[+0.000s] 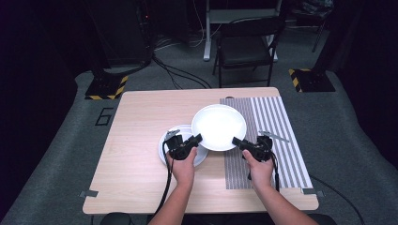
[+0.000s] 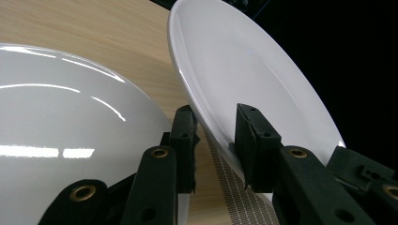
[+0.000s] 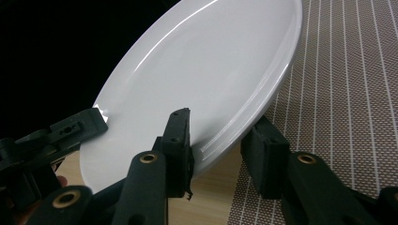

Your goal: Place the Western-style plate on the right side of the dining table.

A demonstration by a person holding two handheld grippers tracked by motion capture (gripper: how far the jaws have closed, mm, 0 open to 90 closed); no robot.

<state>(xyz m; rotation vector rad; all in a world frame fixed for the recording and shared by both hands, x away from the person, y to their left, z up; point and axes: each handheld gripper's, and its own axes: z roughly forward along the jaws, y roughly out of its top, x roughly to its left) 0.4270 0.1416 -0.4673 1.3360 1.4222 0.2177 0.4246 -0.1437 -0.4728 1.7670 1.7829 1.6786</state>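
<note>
A large white plate (image 1: 218,125) hangs tilted above the wooden table (image 1: 141,122), held at its near rim from both sides. My left gripper (image 1: 197,139) is shut on its left edge, one jaw over the rim and one under it (image 2: 216,126). On the right edge my right gripper (image 1: 237,141) is shut the same way (image 3: 220,129). The plate's face (image 2: 244,61) (image 3: 206,70) rises away from both cameras. A smaller white plate (image 1: 165,145) (image 2: 61,108) lies flat on the table beneath my left hand.
A grey striped placemat (image 1: 277,122) (image 3: 347,70) covers the table's right part, with a thin silver utensil (image 1: 274,136) on it beside my right hand. A dark folding chair (image 1: 246,47) stands beyond the far edge.
</note>
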